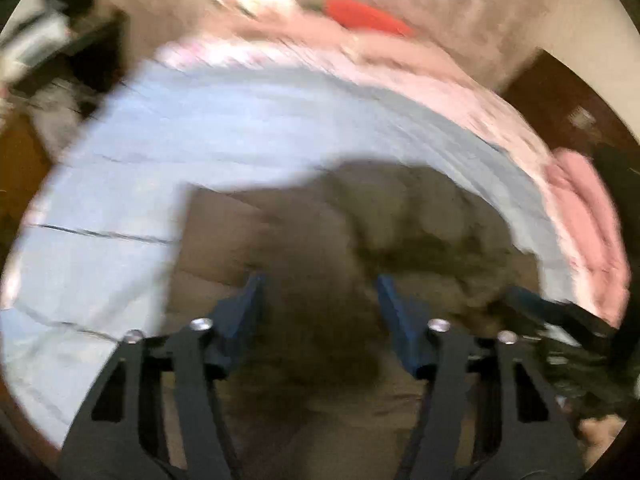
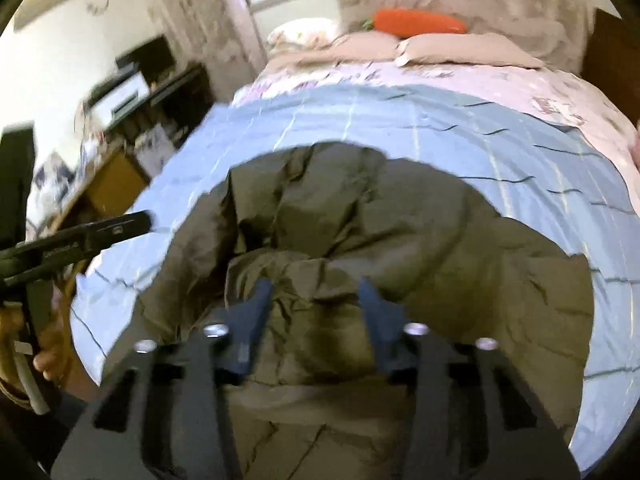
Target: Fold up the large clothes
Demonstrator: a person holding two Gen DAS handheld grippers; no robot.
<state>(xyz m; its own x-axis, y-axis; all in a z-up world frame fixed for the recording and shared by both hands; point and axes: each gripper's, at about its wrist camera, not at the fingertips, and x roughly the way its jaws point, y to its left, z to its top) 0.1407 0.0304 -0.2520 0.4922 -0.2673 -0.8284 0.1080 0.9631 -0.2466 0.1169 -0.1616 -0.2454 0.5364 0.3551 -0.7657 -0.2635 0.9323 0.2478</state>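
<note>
A dark olive padded jacket (image 2: pixel 400 216) lies crumpled on a light blue checked bedspread (image 2: pixel 360 116). My right gripper (image 2: pixel 316 290) points down at it, its blue fingers (image 2: pixel 262 304) partway apart. A puffy fold of the jacket bulges up between them, and I see no firm pinch. The left wrist view is badly blurred. There my left gripper (image 1: pixel 320 286) hangs open above the jacket (image 1: pixel 340 220) with nothing between its fingers. That left gripper (image 2: pixel 84 230) also shows as a black tool at the left edge of the right wrist view, held by a hand (image 2: pixel 46 356).
Beyond the blue bedspread lie a pink patterned quilt (image 2: pixel 500 80), beige pillows (image 2: pixel 452 50) and an orange carrot-shaped cushion (image 2: pixel 420 22). A cluttered dark desk (image 2: pixel 160 88) stands left of the bed. A pink blanket (image 1: pixel 584 208) lies at the right.
</note>
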